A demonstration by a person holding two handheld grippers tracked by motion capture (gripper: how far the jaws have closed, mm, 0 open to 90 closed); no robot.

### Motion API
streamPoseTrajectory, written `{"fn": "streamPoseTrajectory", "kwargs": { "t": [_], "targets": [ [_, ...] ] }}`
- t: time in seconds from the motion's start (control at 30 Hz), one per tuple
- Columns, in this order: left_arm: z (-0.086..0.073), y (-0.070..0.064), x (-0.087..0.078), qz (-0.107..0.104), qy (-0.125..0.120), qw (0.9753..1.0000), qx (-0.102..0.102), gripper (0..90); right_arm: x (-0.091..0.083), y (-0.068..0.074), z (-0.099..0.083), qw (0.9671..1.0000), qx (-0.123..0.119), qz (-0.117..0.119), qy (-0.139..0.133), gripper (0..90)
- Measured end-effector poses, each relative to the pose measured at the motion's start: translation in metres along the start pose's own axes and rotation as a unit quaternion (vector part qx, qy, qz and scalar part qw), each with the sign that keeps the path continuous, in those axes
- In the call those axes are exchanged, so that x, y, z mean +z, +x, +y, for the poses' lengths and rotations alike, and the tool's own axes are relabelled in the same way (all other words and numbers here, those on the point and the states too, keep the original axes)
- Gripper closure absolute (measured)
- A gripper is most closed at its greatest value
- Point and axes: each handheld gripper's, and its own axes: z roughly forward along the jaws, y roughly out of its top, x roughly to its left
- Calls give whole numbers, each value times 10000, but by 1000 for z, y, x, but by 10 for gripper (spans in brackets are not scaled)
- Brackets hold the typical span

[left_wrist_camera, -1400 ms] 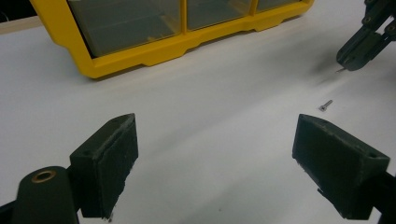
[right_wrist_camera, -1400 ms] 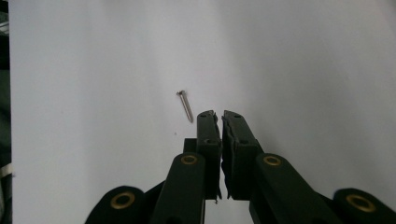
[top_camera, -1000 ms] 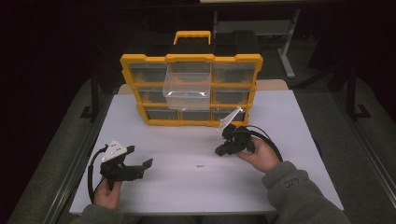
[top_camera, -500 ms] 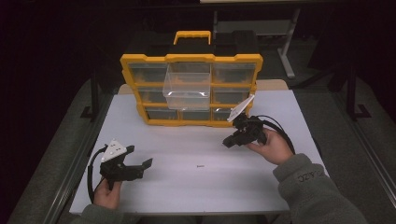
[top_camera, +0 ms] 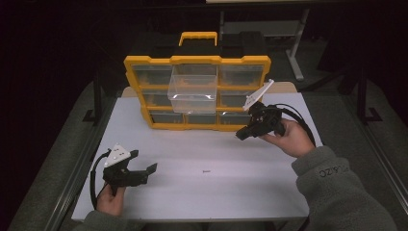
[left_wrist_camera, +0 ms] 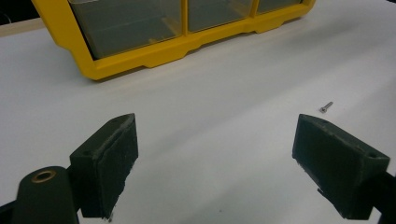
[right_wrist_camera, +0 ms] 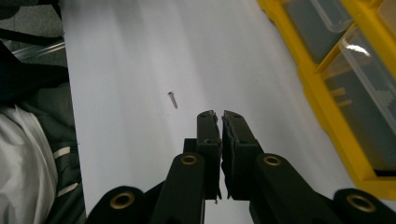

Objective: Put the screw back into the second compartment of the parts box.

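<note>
A yellow organiser with clear drawers stands at the back of the white table. Its middle clear drawer is pulled out. A small screw lies alone on the table's middle; it also shows as a tiny screw and a screw. My left gripper rests at the front left, jaws wide open with nothing between them. My right gripper hangs above the table beside the organiser's lower right, jaws shut with nothing between them.
The organiser's yellow base and bottom drawers lie just beyond my left gripper. Its yellow frame runs along the right of the right gripper view. A sleeve covers the table's front right corner. Dark floor surrounds the table.
My right gripper has risen and moved right and back, from low over the table to beside the organiser's lower right corner. The left gripper has stayed put.
</note>
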Motion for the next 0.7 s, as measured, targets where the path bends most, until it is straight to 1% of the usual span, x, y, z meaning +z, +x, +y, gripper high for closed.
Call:
{"fn": "streamPoseTrajectory", "kwargs": {
  "t": [0.1,0.17,0.2,0.27,0.4,0.5,0.53,0.6,0.7],
  "targets": [
    [0,1,0,4,5,10000,38,139,-9,1,6,10000,-3,-71,45,850],
    [0,0,0,3,15,10000,22,139,-15,1,11,9999,-8,-112,64,850],
    [0,1,0,5,13,10000,56,139,-22,1,17,9999,-32,-137,66,850],
    [0,1,0,4,-2,10000,23,139,-24,1,18,9999,-51,-141,65,850],
    [0,0,0,3,-22,10000,22,139,-39,2,30,9998,-42,-180,50,850],
    [0,0,0,7,-29,10000,-8,139,-48,3,39,9997,-102,-214,-14,850],
    [0,0,0,5,-47,10000,-27,139,-54,4,45,9996,-146,-234,3,850],
    [0,0,0,1,-53,10000,-23,139,-57,4,48,9996,-148,-244,3,850],
    [0,0,0,-1,-50,10000,-33,139,-67,5,59,9994,-221,-279,-7,850]
  ]
}}
